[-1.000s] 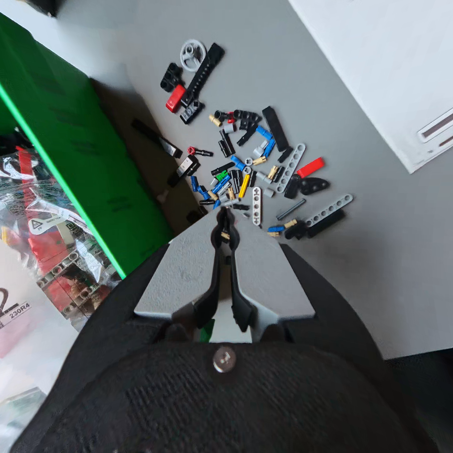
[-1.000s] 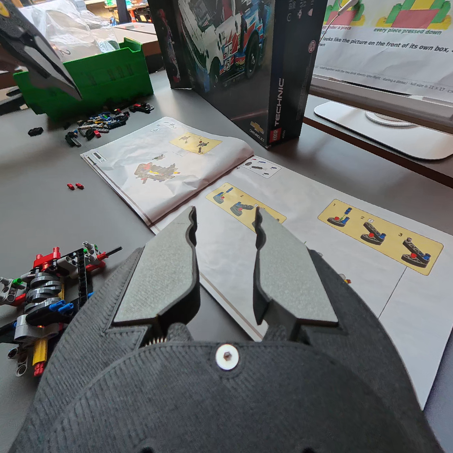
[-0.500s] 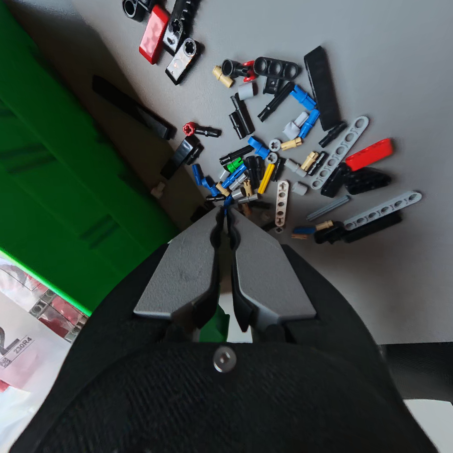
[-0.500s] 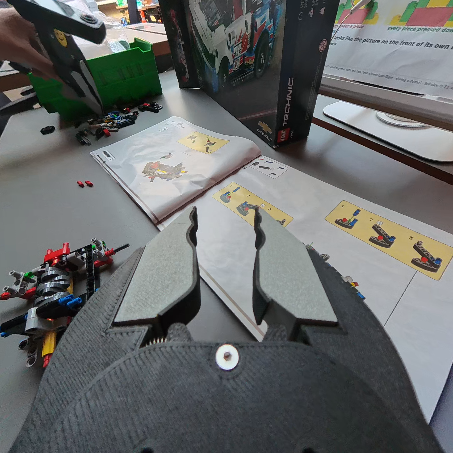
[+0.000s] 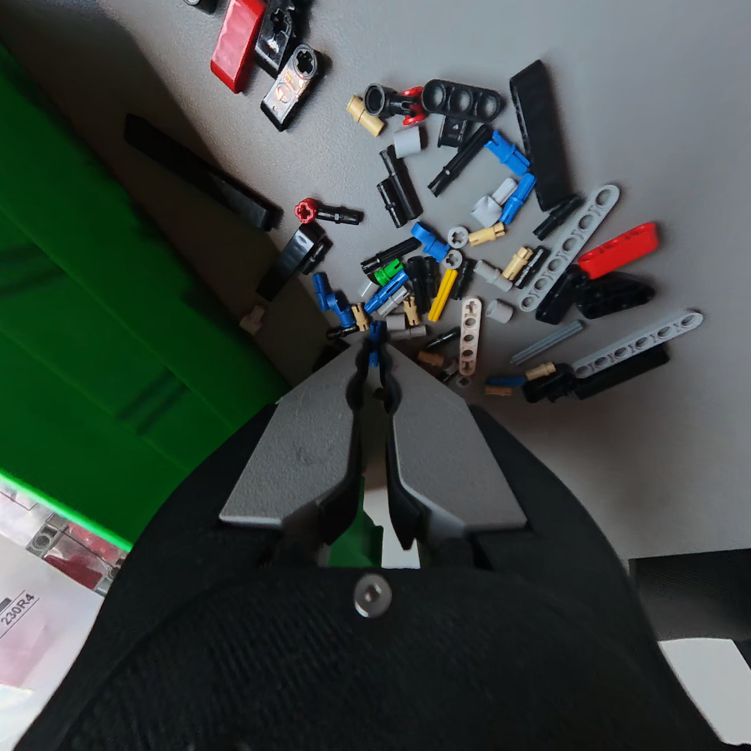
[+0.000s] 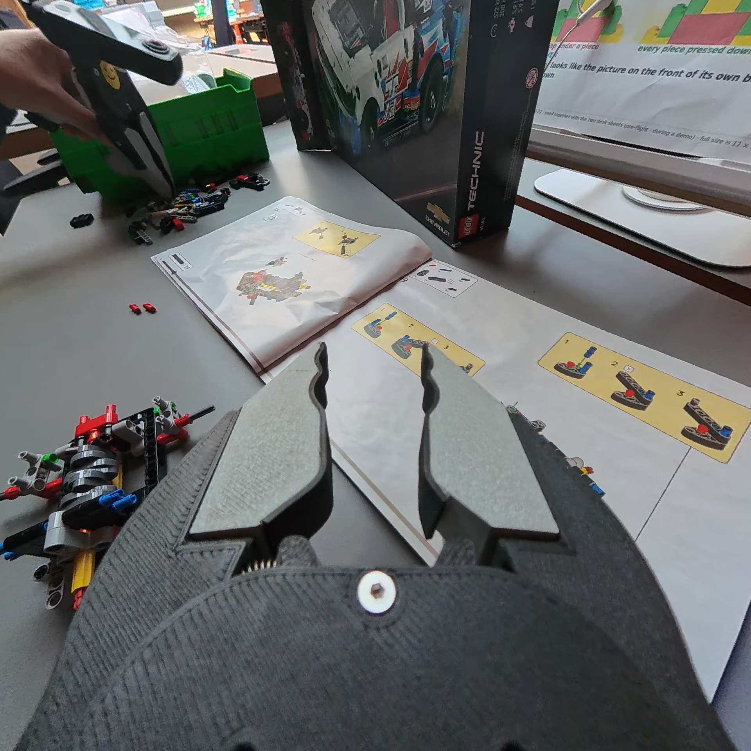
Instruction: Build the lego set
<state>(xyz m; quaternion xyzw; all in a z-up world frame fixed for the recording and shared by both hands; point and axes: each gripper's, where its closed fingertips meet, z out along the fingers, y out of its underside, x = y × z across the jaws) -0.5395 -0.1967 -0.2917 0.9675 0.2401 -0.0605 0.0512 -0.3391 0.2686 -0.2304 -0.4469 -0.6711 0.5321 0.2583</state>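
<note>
1. Left gripper (image 5: pixel 374 351): tips nearly together, a small blue pin (image 5: pixel 374 345) caught between them at the near edge of the parts pile (image 5: pixel 467 252). Reads as clamped on the pin; whether it is lifted or just pinched on the table (image 5: pixel 609 467), cannot tell.
2. The pile lies just beside the green bin (image 5: pixel 101 304), loose parts spread flat in one layer. Likely so that single pins can be picked out with narrow tips.
3. From the right wrist view the left gripper (image 6: pixel 162 189) comes steeply down into the pile (image 6: pixel 183 207), a hand (image 6: pixel 36 77) on its grip. A steep angle suits nipping one small part among close neighbours.
4. Right gripper (image 6: pixel 372 357): jaws apart, nothing in them, hovering over the open booklet (image 6: pixel 284 260). Looks parked, waiting.
5. The half-built model (image 6: pixel 89 475) sits on the table to the right gripper's left, well apart from the pile. I judge the pin is bound for it.
6. Booklet and step sheet (image 6: pixel 609 406) lie flat between pile and model, the set's box (image 6: pixel 406 101) upright behind, all in easy sight for reference.
7. Two red bits (image 6: pixel 142 309) lie alone on the table, between pile and model.
</note>
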